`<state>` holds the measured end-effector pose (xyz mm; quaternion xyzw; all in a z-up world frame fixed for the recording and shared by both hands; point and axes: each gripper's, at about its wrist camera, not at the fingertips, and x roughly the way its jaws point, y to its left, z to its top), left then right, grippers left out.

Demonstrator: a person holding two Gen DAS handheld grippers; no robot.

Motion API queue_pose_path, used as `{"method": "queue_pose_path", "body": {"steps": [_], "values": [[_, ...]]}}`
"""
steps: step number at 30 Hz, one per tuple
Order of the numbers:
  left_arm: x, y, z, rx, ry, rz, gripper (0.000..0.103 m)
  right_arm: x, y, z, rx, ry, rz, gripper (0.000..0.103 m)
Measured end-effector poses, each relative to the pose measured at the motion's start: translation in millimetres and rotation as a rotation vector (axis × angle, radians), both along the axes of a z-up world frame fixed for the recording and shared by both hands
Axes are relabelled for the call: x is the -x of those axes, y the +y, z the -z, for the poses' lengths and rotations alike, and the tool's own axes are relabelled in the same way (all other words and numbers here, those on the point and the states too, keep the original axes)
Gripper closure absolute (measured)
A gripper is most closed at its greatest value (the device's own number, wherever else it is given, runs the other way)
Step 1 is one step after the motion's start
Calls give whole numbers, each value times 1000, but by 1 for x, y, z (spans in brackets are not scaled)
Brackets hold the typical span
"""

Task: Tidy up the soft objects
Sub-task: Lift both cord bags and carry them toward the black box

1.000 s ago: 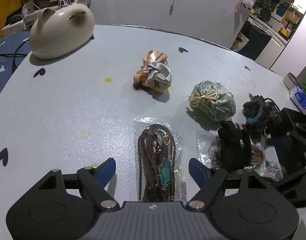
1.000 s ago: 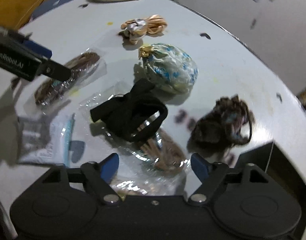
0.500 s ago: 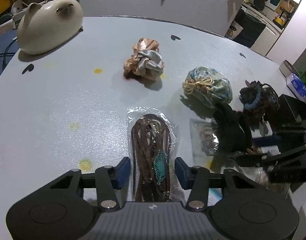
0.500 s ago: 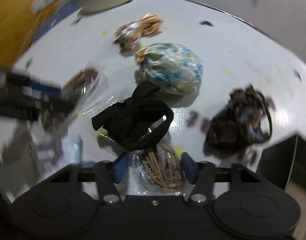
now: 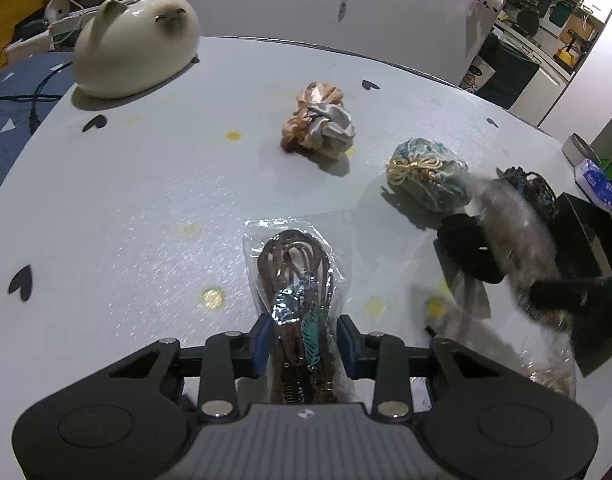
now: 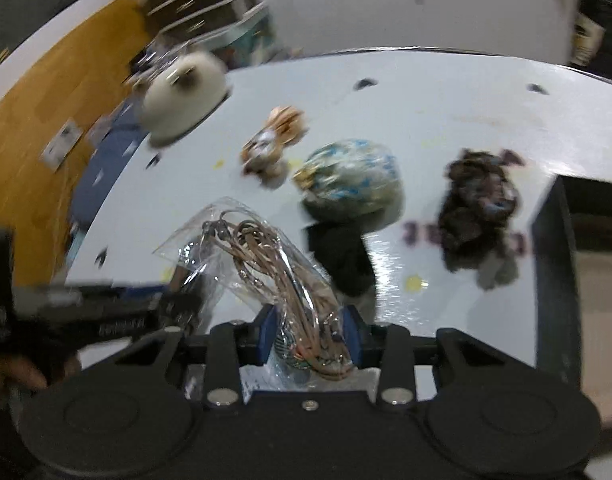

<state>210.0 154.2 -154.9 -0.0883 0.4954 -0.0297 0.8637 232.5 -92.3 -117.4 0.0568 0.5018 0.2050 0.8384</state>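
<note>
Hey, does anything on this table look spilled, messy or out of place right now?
Small yellow spots dot the white table, like dried drips or stains. Otherwise the soft items lie loose: a satin scrunchie bundle, a blue drawstring pouch and a black scrunchie. Nothing looks torn or damaged.

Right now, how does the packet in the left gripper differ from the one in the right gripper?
The left gripper's packet holds dark brown cords with a teal feather charm; the right gripper's packet holds pale tan cords. The left gripper's packet lies flat on the table; the right gripper's packet tilts up off it. Both are clear plastic bags, pinched between blue pads whose jaws have just been closing.
</note>
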Motion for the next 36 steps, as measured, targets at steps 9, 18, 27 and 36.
{"method": "queue_pose_path", "body": {"steps": [9, 18, 27, 36], "values": [[16, 1, -1, -30, -5, 6, 62, -8, 12, 14, -65, 151, 239, 60], [26, 19, 0, -57, 12, -59, 52, -7, 52, 14, -102, 199, 52, 37], [30, 33, 0, -28, 9, -106, 23, -19, 90, 26, 101, 113, -197, 37], [25, 38, -3, 37, 12, -99, 21, -35, 84, 52, 129, 173, -280, 34]]}}
